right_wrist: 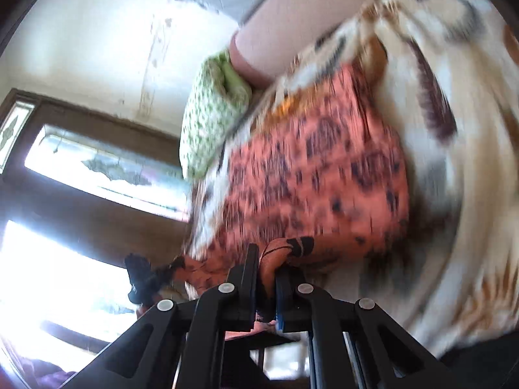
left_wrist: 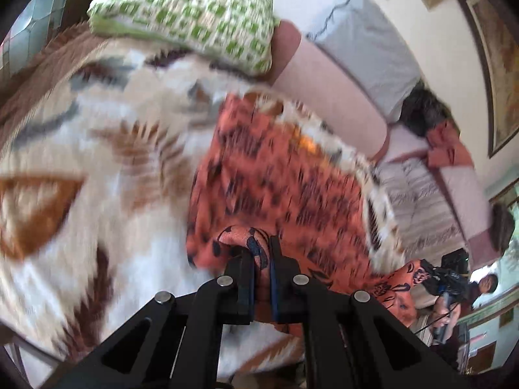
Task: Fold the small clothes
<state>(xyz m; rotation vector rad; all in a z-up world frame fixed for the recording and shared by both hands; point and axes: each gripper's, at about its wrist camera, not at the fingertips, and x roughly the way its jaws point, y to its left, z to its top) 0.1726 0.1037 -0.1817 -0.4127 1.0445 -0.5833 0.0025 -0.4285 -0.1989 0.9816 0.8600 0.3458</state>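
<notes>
An orange garment with a dark print (left_wrist: 285,181) lies spread on a cream and brown patterned blanket (left_wrist: 97,149). My left gripper (left_wrist: 261,253) is shut on a bunched near edge of the garment. In the right wrist view the same orange garment (right_wrist: 318,168) lies on the blanket (right_wrist: 454,162). My right gripper (right_wrist: 267,259) is shut on another bunched edge of it. Both views are motion-blurred.
A green and white checked pillow (left_wrist: 188,16) lies at the far end of the bed, and it also shows in the right wrist view (right_wrist: 211,120). A pink bolster (left_wrist: 331,97) runs along the bed. A window (right_wrist: 81,168) is to the left. A person (left_wrist: 486,285) sits far right.
</notes>
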